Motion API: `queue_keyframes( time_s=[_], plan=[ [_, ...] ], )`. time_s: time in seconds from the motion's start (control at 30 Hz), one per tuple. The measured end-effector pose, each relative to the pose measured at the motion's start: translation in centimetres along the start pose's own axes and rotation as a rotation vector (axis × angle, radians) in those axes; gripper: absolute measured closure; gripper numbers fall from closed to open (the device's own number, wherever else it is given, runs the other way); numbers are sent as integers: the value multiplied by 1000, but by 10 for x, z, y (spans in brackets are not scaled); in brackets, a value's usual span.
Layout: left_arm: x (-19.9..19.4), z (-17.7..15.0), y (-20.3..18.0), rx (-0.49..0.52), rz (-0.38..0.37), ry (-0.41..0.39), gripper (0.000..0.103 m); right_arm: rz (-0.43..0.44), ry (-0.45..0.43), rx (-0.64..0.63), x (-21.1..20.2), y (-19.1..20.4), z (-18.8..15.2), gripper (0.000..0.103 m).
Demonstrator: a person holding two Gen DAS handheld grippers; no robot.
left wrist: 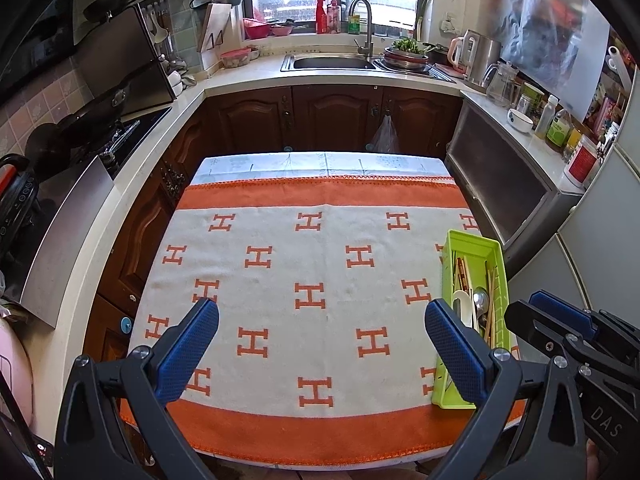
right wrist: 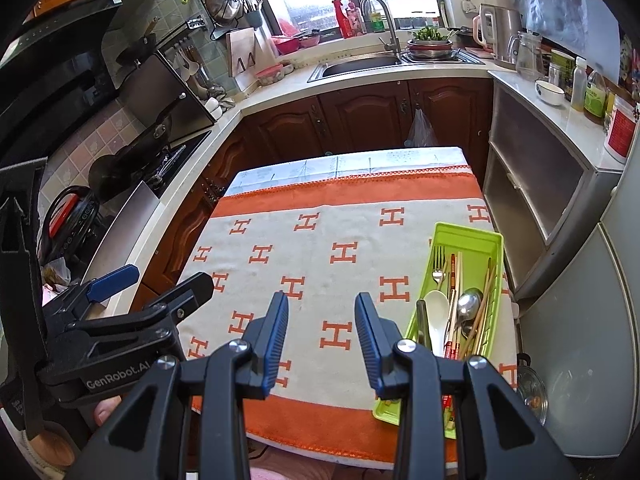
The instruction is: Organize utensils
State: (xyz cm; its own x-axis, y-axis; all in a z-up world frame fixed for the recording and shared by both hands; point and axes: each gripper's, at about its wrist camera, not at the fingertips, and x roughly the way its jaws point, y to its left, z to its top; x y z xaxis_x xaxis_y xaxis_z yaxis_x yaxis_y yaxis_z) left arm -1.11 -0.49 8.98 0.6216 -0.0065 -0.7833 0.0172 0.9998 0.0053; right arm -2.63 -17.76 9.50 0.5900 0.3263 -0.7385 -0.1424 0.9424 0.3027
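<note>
A lime green utensil tray [right wrist: 468,233] lies on the right side of the table, on an orange and white cloth [right wrist: 320,264] with an H pattern. In it lie a fork [right wrist: 439,264], a white spoon [right wrist: 436,308], a metal spoon [right wrist: 469,303] and chopsticks [right wrist: 485,292]. My right gripper [right wrist: 322,300] hovers over the cloth just left of the tray, open, nothing between its pads. My left gripper [left wrist: 322,312] is open wide above the near middle of the cloth and holds nothing. The tray [left wrist: 474,240] is beside the left gripper's right finger, and the right gripper [left wrist: 524,304] shows beyond it.
Kitchen counters wrap around the table: a stove and wok [right wrist: 132,160] at the left, a sink [right wrist: 360,62] at the back, a grey cabinet [right wrist: 532,184] with bottles on top at the right. A fridge [right wrist: 592,320] stands near the tray. The left gripper [right wrist: 168,276] is at the left.
</note>
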Motion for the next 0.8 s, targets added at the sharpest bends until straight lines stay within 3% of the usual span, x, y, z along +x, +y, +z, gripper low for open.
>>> queue_keyframes(
  time_s=[0.8],
  plan=[
    [2, -7, 2, 6, -4, 11, 1, -1, 12, -2, 4, 6, -6, 68]
  ],
)
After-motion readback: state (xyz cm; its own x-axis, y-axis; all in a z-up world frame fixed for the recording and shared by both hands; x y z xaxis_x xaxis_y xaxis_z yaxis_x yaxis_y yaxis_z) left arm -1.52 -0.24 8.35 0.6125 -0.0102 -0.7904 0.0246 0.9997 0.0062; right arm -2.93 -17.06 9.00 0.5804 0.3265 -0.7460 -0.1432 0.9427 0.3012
